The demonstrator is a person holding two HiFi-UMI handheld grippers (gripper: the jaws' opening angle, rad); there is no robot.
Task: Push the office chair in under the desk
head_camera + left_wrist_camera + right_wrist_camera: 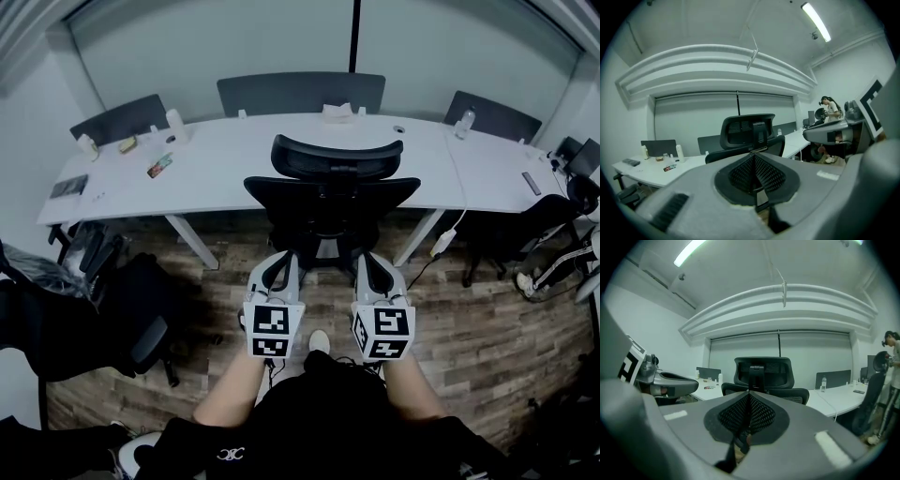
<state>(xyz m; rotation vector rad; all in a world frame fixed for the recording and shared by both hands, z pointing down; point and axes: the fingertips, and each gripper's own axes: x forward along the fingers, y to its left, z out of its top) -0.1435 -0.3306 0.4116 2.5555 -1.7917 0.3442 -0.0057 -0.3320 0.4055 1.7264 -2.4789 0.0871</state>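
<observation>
A black mesh office chair (328,192) with a headrest stands at the long white desk (234,164), its back toward me and its seat partly under the desktop. My left gripper (281,265) and right gripper (375,267) sit side by side just behind the lower part of the chair's back, both shut with nothing between the jaws. Whether the tips touch the chair I cannot tell. In the left gripper view the chair (747,136) rises just past the closed left gripper (753,159). The right gripper view shows the chair (764,373) straight ahead of the closed right gripper (749,397).
Another black chair (131,319) stands at the left on the wood floor, one more (525,230) at the right. Bottles (174,124), a tissue box (339,112) and small items lie on the desk. A cable (442,244) hangs off its right part. A person (890,380) stands far right.
</observation>
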